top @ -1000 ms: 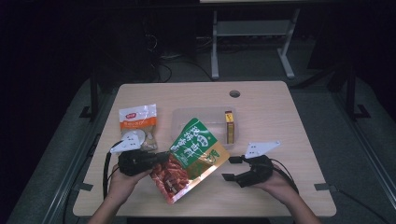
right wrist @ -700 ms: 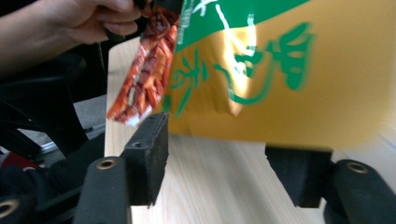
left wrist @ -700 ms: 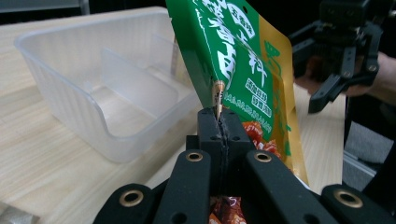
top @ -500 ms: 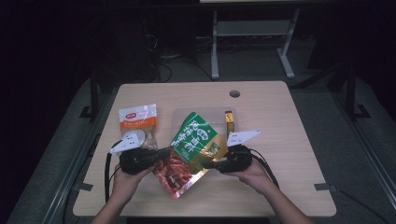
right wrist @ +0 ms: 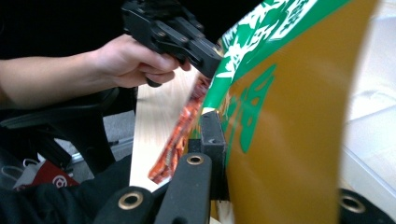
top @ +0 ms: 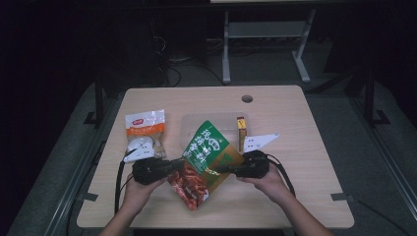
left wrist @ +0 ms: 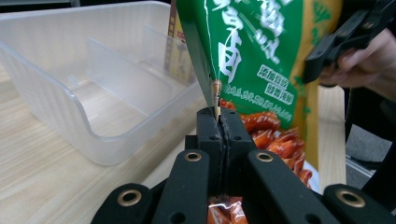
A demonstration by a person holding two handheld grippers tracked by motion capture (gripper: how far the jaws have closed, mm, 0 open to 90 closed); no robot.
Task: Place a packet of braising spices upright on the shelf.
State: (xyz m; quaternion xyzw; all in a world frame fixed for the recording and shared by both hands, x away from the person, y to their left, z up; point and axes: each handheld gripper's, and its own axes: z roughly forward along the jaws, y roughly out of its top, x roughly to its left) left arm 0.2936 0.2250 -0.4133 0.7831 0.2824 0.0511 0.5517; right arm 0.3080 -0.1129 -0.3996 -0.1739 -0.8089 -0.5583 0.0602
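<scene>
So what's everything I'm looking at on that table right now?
Green snack bag: one, green and yellow with red food pictured low down, held up over the table's front middle between both grippers.
Orange snack bag: one, white and orange, lying at the table's left.
Clear bin: one, see-through plastic with a divider, behind the green bag.
Yellow stick pack: one, yellow-brown, at the bin's right end.
Table: one, light wood, with a round cable hole at the back.
Left gripper: one, black, jaws shut on the green bag's left edge.
Right gripper: one, black, jaws just closed on its right edge.
</scene>
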